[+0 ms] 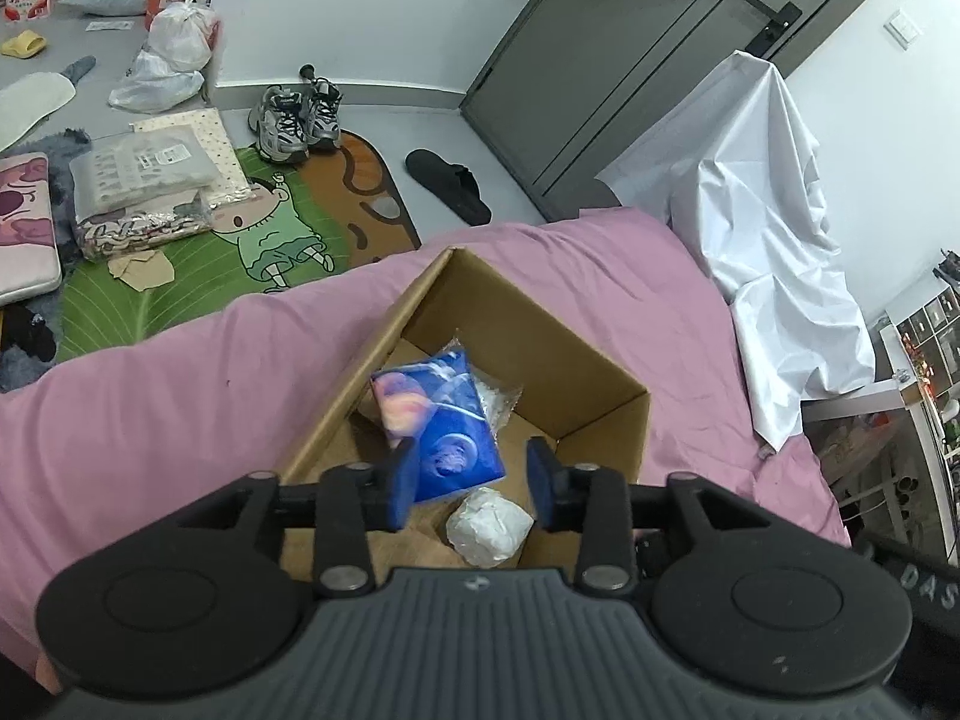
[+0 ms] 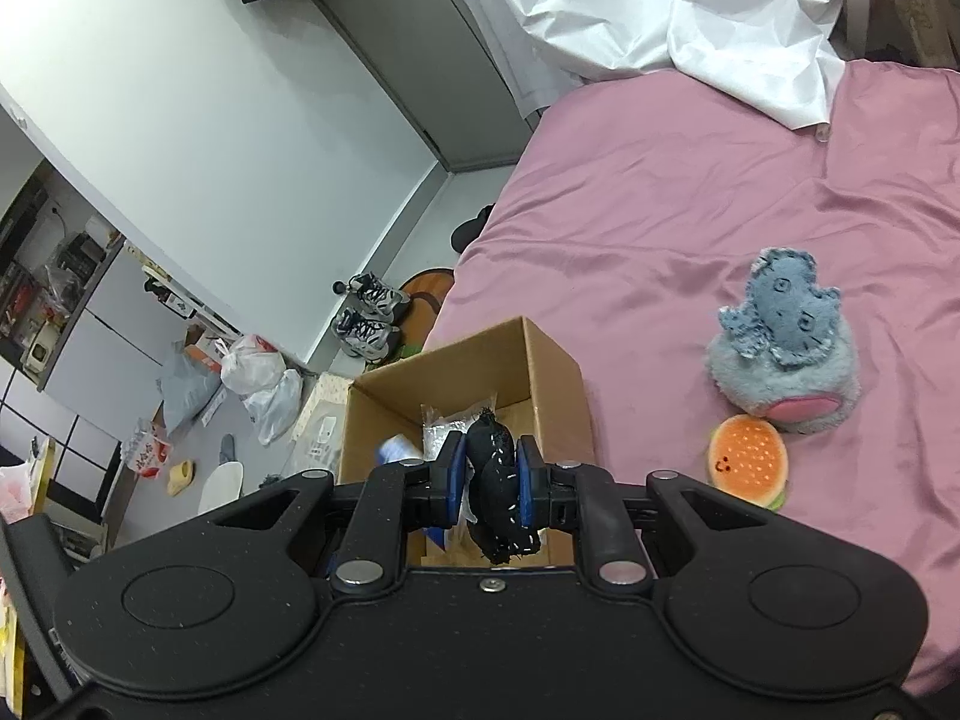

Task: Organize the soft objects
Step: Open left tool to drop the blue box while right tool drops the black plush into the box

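An open cardboard box [image 1: 591,381] stands on the pink bed; it also shows in the right wrist view [image 2: 543,360]. Inside it lie a blue printed tissue pack [image 1: 441,420], a white crumpled wad [image 1: 489,528] and a clear plastic bag [image 1: 498,399]. My left gripper [image 1: 474,480] is open and empty just above the box, over the blue pack. My right gripper [image 2: 491,477] is shut on a black soft toy with white stitches [image 2: 498,486], held over the box. A grey plush toy [image 2: 780,354] and an orange burger plush [image 2: 747,459] lie on the bed to the right.
A white sheet [image 1: 756,222] drapes over furniture at the bed's far side. On the floor are sneakers [image 1: 297,117], a black slipper [image 1: 447,183], a cartoon mat [image 1: 258,228], packaged textiles [image 1: 144,180] and plastic bags [image 1: 174,54].
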`<state>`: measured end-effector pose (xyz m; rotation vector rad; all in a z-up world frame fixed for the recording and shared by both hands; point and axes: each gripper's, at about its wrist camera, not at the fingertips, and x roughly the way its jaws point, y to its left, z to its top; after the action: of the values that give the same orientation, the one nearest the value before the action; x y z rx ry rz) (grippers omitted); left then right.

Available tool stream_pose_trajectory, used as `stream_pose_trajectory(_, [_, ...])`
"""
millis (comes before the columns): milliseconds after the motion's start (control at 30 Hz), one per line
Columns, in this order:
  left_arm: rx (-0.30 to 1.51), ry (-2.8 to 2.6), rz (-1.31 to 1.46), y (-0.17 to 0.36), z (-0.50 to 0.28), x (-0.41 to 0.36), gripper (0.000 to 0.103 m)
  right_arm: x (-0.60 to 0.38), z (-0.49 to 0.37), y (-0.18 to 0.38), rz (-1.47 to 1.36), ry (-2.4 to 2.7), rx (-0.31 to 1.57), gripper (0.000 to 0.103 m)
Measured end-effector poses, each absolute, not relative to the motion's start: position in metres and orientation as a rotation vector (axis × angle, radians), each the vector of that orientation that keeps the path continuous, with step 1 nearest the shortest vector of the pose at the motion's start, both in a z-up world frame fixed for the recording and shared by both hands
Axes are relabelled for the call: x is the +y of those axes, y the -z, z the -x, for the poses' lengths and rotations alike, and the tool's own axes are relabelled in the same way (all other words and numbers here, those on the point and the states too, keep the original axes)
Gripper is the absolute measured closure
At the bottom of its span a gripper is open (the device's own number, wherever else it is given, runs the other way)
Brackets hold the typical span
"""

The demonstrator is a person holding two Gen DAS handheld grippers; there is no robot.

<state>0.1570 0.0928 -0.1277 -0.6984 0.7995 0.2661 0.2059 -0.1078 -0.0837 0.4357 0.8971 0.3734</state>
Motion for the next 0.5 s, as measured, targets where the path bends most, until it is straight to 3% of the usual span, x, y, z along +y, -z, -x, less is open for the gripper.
stream_pose_trajectory(200, [0.789, -0.288, 0.701, 0.126, -0.156, 0.097, 0.057, -0.097, -0.222, 0.076, -0.42, -0.381, 0.872, 0.085])
stream_pose_trajectory(300, [0.783, -0.303, 0.698, 0.125, -0.155, 0.098, 0.054, -0.092, -0.228, 0.072, -0.444, -0.412, 0.844, 0.079])
stream_pose_trajectory(433, [0.795, -0.329, 0.684, 0.125, -0.157, 0.099, 0.049, -0.095, -0.23, 0.07, -0.447, -0.389, 0.825, 0.051])
stream_pose_trajectory(500, [0.806, -0.34, 0.668, 0.124, -0.157, 0.099, 0.042, -0.103, -0.227, 0.071, -0.467, -0.394, 0.83, 0.05])
